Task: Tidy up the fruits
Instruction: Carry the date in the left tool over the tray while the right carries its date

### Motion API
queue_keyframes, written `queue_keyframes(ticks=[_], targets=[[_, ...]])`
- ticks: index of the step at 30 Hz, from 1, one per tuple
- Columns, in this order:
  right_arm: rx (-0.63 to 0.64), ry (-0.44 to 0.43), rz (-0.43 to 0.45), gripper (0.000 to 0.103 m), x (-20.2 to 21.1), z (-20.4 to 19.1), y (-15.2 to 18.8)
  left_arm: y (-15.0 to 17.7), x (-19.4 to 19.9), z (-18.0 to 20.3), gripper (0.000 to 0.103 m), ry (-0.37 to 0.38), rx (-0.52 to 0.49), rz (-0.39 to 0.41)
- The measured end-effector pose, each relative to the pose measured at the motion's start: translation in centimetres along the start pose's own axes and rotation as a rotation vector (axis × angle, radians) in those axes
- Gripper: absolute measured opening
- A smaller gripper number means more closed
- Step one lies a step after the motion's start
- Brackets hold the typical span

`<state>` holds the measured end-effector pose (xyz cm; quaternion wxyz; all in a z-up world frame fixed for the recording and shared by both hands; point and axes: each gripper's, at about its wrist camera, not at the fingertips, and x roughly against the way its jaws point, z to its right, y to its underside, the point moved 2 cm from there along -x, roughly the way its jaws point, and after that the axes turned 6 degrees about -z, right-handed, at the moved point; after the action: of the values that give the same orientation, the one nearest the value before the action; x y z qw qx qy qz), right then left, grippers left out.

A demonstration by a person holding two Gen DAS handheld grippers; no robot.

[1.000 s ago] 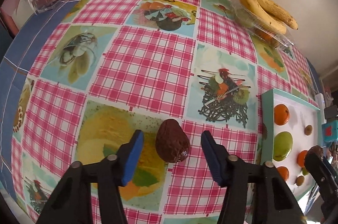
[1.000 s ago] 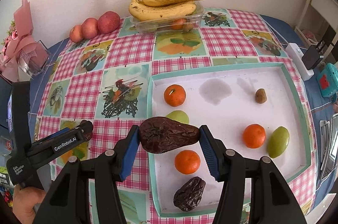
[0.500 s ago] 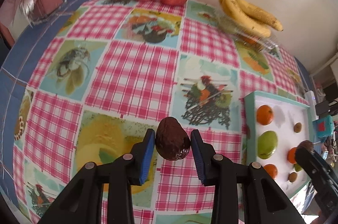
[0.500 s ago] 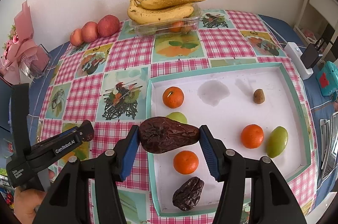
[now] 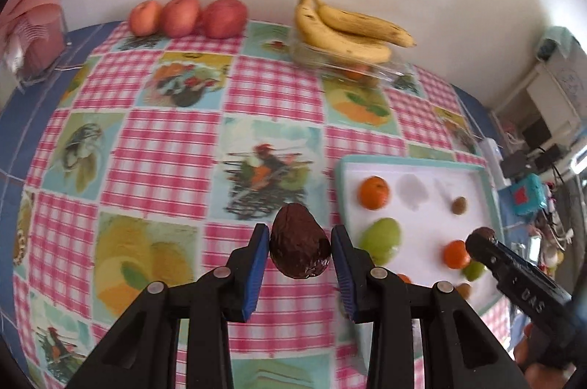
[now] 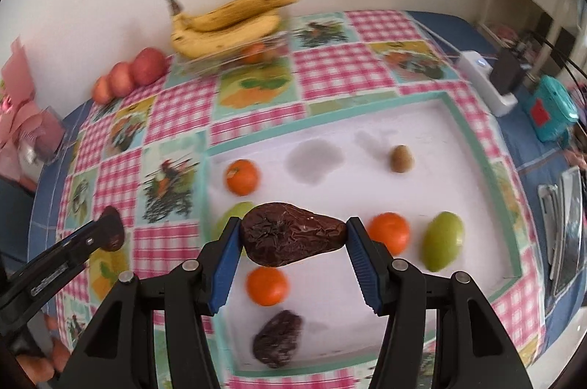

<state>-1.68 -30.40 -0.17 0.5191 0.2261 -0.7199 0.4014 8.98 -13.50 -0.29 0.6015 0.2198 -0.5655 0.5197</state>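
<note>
My left gripper (image 5: 300,255) is shut on a dark brown wrinkled avocado (image 5: 299,246), held above the checked tablecloth just left of the white tray (image 5: 341,191). Over that tray (image 6: 473,139), my right gripper (image 6: 292,244) is shut on a second dark avocado (image 6: 290,238), gripped by its two ends. A third dark avocado (image 6: 277,337) lies near the tray's front edge. Also in the tray are three oranges (image 6: 242,177), two green fruits (image 6: 442,240) and a small kiwi (image 6: 401,158). The left gripper (image 6: 110,235) shows at the left of the right wrist view.
Bananas (image 5: 348,29) rest on a clear box of fruit by the back wall, with three red apples (image 5: 187,17) to their left. A pink gift box (image 5: 33,33) stands at the far left. A white power strip (image 6: 484,81) and a teal device (image 6: 550,106) sit right of the tray.
My left gripper shut on the avocado lying on the cloth and lifted it, moving towards the tray. My right gripper shifted sideways over the tray, still holding its avocado.
</note>
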Motion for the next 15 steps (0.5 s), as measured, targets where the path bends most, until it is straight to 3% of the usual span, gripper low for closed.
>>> queue_keyframes(ticks=[9, 15], targets=[[-0.129, 0.058, 0.034, 0.059, 1.2, 6.3, -0.4, 0.8, -0.2, 5.3, 0.037, 0.047, -0.103, -0.004], [-0.155, 0.068, 0.071, 0.059, 1.6, 7.9, -0.8, 1.2, -1.6, 8.8, 0.037, 0.073, -0.179, -0.016]])
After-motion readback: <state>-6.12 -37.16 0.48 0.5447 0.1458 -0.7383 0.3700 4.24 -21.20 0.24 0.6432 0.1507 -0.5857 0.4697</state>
